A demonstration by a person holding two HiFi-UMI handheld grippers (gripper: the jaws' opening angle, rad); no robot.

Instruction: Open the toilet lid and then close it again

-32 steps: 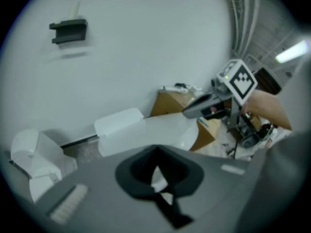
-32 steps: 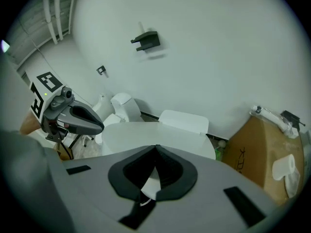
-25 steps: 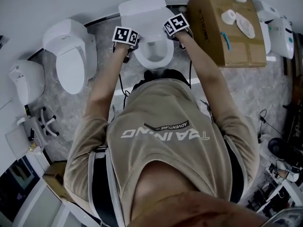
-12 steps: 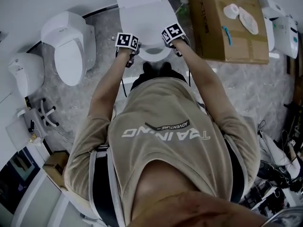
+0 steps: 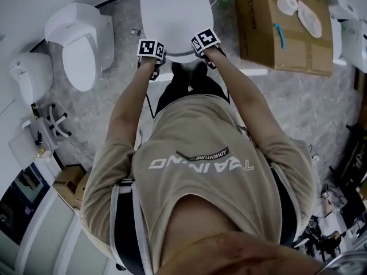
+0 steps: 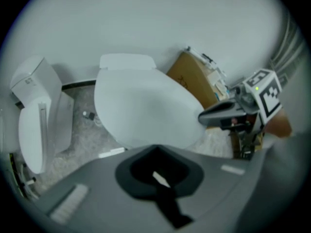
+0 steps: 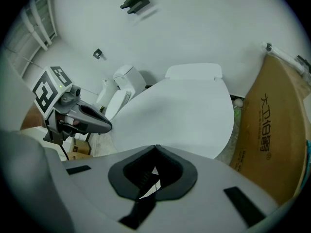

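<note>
Your left tool [image 6: 155,147]: clenched, empty, at the toilet lid's [image 5: 172,10] near-left edge.
Your right tool [image 7: 155,147]: clenched, empty, at the near-right edge.
Lid: down.
Surroundings: cardboard box [image 5: 281,39] right of lid; second toilet [image 5: 80,44] left.

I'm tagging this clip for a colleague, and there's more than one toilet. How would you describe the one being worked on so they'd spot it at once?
Find the big brown cardboard box on the floor; the toilet stands just left of it, closed. Unlike the other white toilet further left, it has the left gripper and right gripper at its front edge.
</note>
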